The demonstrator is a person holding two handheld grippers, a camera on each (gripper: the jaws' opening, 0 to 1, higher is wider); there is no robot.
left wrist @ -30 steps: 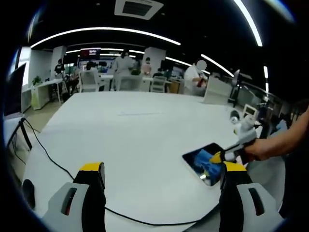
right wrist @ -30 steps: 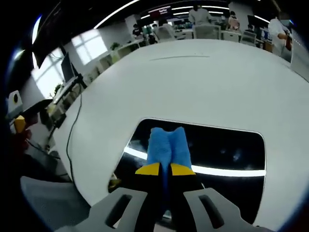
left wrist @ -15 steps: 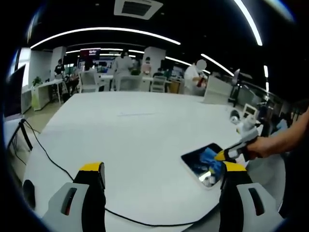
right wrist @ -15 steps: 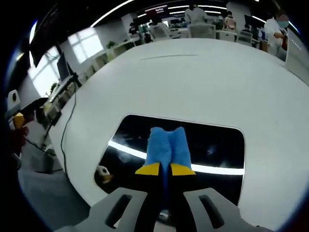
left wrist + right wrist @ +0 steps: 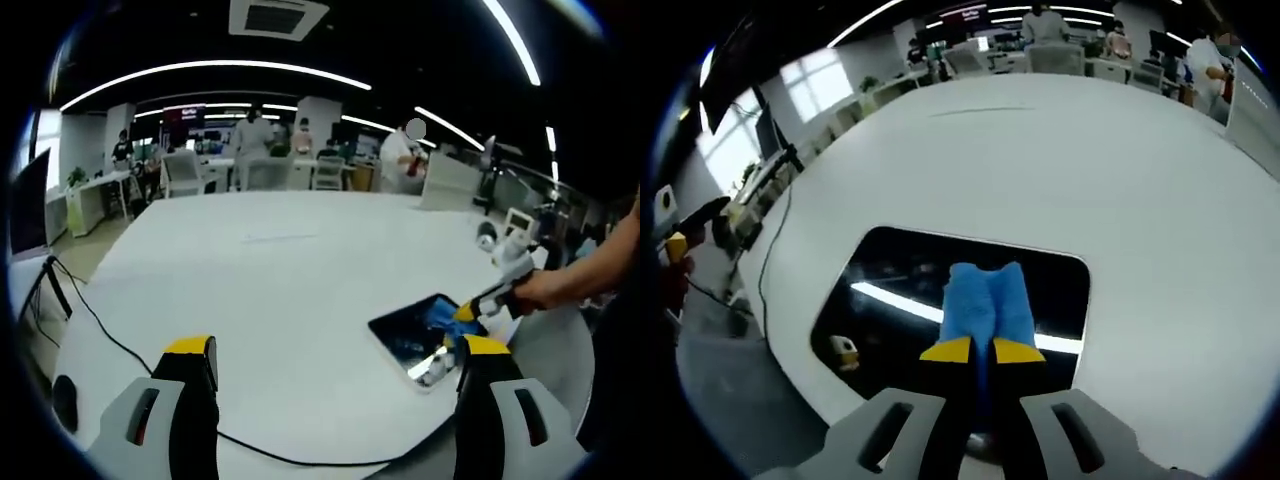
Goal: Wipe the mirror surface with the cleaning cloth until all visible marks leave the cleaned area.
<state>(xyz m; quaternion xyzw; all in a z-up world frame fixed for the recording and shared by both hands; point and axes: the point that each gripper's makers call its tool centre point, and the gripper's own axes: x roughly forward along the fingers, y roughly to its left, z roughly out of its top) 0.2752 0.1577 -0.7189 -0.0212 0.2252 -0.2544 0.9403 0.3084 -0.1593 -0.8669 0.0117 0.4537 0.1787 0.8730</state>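
A dark rectangular mirror (image 5: 890, 290) lies flat on the white table (image 5: 1060, 160), near its edge. My right gripper (image 5: 983, 352) is shut on a blue cleaning cloth (image 5: 984, 303), which rests on the right half of the mirror. In the left gripper view the mirror (image 5: 405, 335) sits at the right, with the blue cloth (image 5: 438, 315) on its far corner and the right gripper (image 5: 468, 312) held by a hand. My left gripper (image 5: 335, 355) hovers open above the table, apart from the mirror, nothing between its yellow-tipped fingers (image 5: 190, 350).
A black cable (image 5: 110, 335) runs across the table's left part and along its near edge. Small white objects (image 5: 485, 238) stand at the table's far right. Desks, chairs and several people (image 5: 255, 135) are beyond the table.
The right gripper has slid the cloth rightward across the mirror, toward its right edge. The left gripper stays in place, open.
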